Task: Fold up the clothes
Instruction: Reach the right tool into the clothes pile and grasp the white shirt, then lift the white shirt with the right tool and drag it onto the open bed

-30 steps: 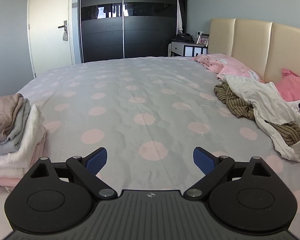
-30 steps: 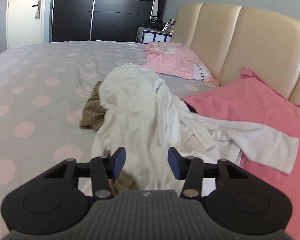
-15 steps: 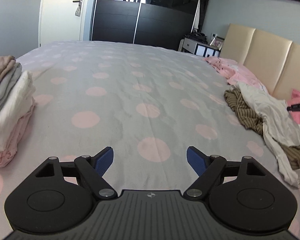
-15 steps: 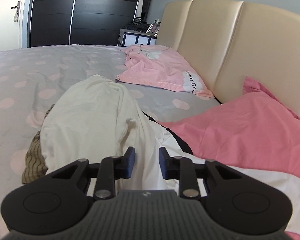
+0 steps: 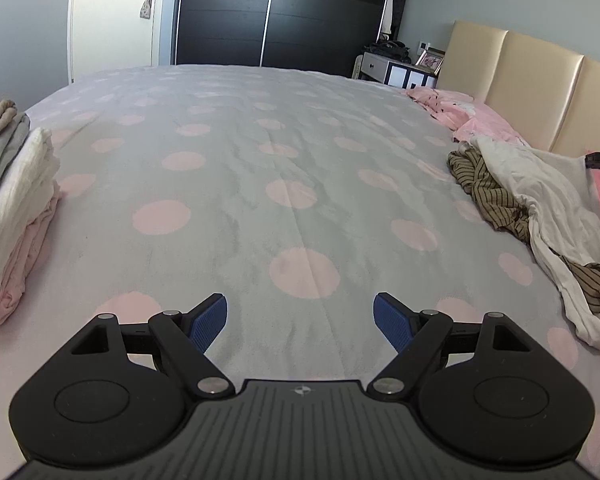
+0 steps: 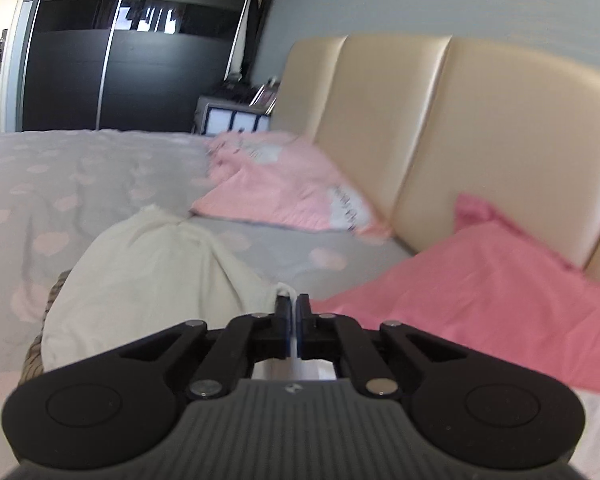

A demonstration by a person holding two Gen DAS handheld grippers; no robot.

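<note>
A crumpled white garment (image 6: 140, 280) lies on the spotted bedspread (image 5: 260, 200), over a brown striped garment (image 5: 488, 196). My right gripper (image 6: 293, 308) sits at the white garment's near edge. Its jaws are closing to a thin slit, and a fold of the white cloth is pinched between the pads. In the left wrist view the same white garment (image 5: 540, 184) lies at the far right. My left gripper (image 5: 300, 320) hangs open over bare bedspread with nothing between its fingers.
A stack of folded clothes (image 5: 16, 200) sits at the bed's left edge. Two pink pillows (image 6: 284, 188) (image 6: 480, 292) lean by the cream headboard (image 6: 440, 140). A dark wardrobe (image 5: 280, 16), a door and a nightstand (image 5: 392, 70) stand beyond the bed.
The right gripper moved forward over the white garment toward the pillows, and its jaws went from half open to shut on the cloth. The left gripper dipped slightly and narrowed a little.
</note>
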